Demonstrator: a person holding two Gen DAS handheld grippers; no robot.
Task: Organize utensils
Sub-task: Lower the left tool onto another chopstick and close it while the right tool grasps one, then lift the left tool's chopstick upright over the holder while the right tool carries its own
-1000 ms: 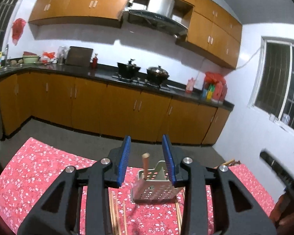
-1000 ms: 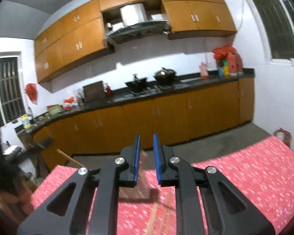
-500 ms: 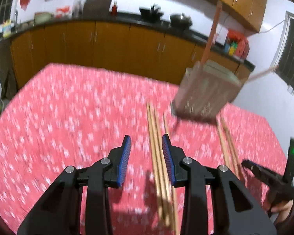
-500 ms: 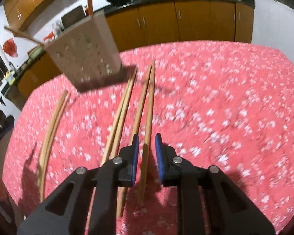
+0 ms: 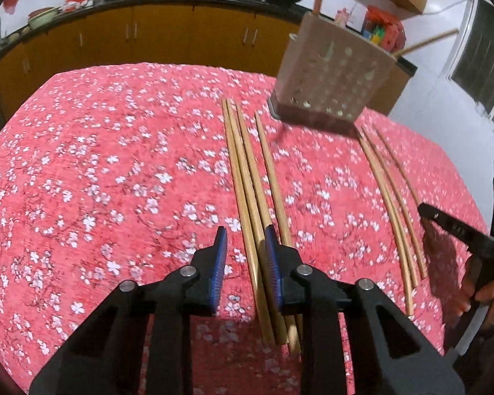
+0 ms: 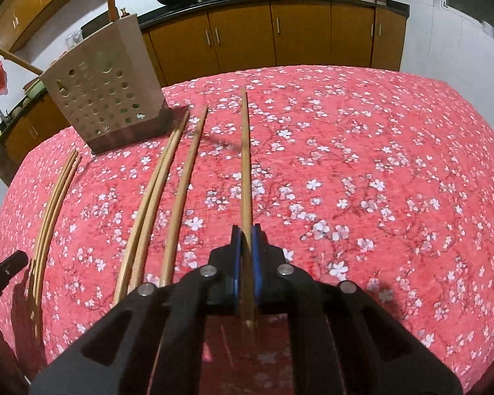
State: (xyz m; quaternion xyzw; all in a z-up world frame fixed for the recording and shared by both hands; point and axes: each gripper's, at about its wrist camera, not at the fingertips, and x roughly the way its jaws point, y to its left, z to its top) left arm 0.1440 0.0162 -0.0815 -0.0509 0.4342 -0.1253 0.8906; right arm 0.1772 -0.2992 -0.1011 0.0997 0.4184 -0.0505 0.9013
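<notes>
The right gripper [image 6: 246, 260] is clamped on one chopstick [image 6: 245, 164] that points straight away along the bench [image 6: 378, 164]. The left gripper [image 5: 243, 263] stands apart over three loose chopsticks [image 5: 247, 177]; their near ends are hidden under it. Two more chopsticks [image 5: 390, 197] lie off to the side. Farther back stands one perforated holder [image 5: 332, 75], a stick inside cut off above.

Floral table [image 5: 82, 164], chopsticks [image 5: 247, 177], holder [image 5: 332, 75]
</notes>
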